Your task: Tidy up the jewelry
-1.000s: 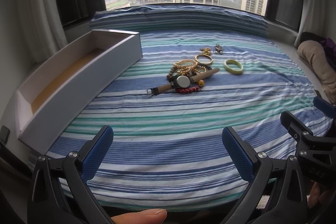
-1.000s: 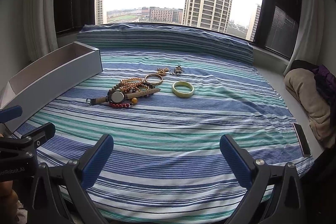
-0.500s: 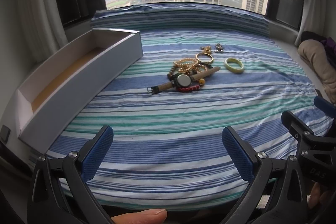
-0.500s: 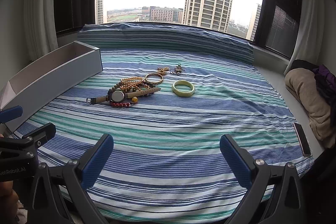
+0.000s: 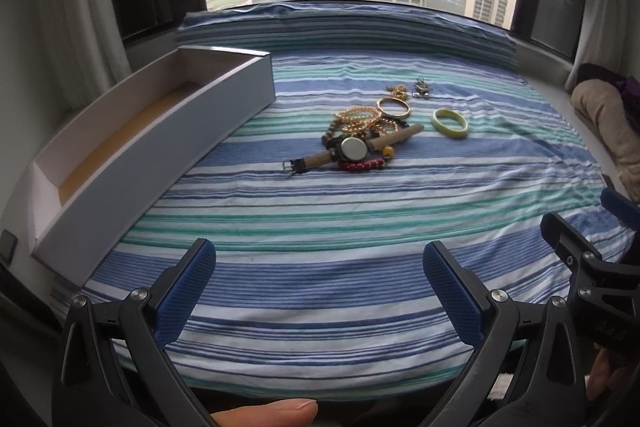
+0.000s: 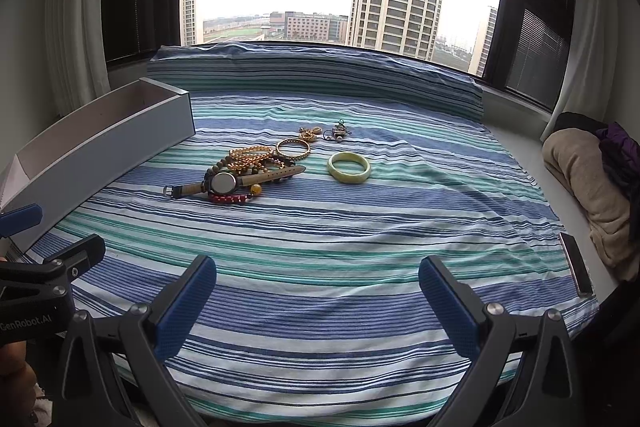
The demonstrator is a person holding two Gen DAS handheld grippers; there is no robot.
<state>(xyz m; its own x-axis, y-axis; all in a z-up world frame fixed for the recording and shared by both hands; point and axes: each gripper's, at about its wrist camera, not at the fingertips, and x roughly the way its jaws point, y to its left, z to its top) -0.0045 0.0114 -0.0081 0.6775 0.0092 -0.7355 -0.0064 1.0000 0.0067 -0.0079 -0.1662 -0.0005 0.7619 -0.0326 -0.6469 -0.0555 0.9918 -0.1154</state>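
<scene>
A pile of jewelry lies mid-bed: a watch (image 5: 353, 148) with a tan strap, gold bead bracelets (image 5: 357, 117), a red bead bracelet (image 5: 362, 165), a gold bangle (image 5: 394, 107) and small charms (image 5: 421, 90). A pale green bangle (image 5: 449, 123) lies apart to the right. In the right wrist view I see the watch (image 6: 224, 182) and green bangle (image 6: 349, 167). A long white open box (image 5: 132, 143) stands at the left. My left gripper (image 5: 319, 287) and right gripper (image 6: 316, 301) are open, empty, over the bed's near edge.
The striped bedspread (image 5: 320, 219) covers a window-side bed. A beige bundle of cloth (image 6: 588, 187) and a phone (image 6: 576, 263) lie on the ledge at the right. A striped pillow (image 6: 312, 83) runs along the window. The box (image 6: 100, 151) shows at left.
Both grippers have crept slightly forward toward the jewelry pile. Both stay open and nothing on the bed has moved.
</scene>
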